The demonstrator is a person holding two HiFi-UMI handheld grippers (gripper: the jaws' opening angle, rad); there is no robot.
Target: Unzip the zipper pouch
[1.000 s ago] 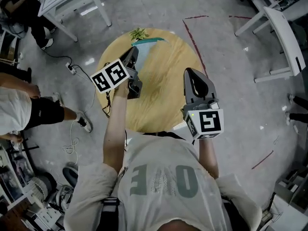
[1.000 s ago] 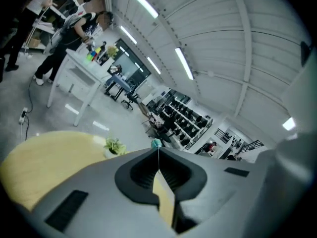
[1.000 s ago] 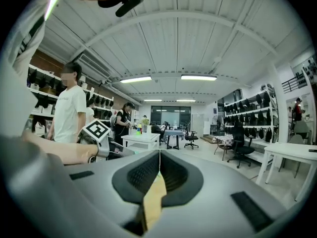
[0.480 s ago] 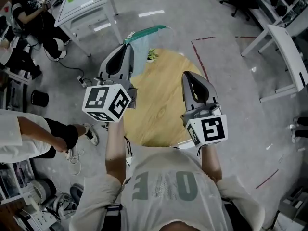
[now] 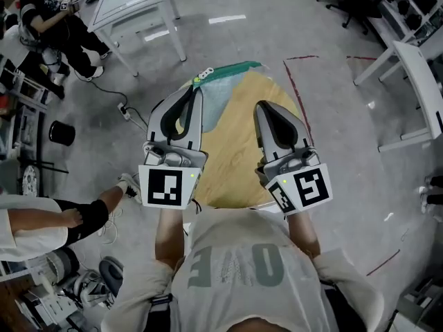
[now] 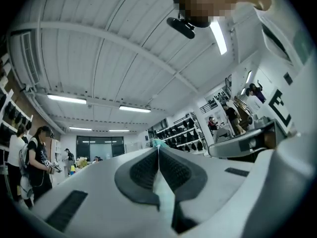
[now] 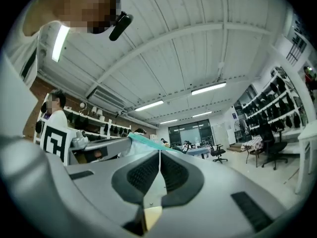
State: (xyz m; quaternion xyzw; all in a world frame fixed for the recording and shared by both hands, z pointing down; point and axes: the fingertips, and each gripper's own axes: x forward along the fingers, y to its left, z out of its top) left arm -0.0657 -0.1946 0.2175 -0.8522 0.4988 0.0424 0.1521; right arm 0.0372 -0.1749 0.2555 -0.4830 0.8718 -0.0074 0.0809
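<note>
In the head view my left gripper (image 5: 197, 93) is shut on a translucent zipper pouch (image 5: 220, 97) with a teal zipper band along its top. The pouch hangs in the air above the round wooden table (image 5: 242, 159). From the left gripper view, a sliver of pale teal pouch (image 6: 164, 198) shows between the closed pads of the left gripper (image 6: 157, 147). My right gripper (image 5: 262, 107) is shut beside it, a little to the right, with nothing seen in its pads. The right gripper view shows its own shut jaws (image 7: 159, 152) and the pouch (image 7: 144, 140) off to the left.
White tables stand at the top left (image 5: 135, 5) and along the right (image 5: 415, 68). One person sits at the top left (image 5: 41, 19); another person's legs (image 5: 62, 216) are at the left. A black bucket (image 5: 61, 131) and a floor cable (image 5: 128, 111) lie left of the table.
Both grippers have risen. The left one lifted the pouch off the table and rolled so its marker cube now faces the camera squarely; the right one rose less, still shut.
</note>
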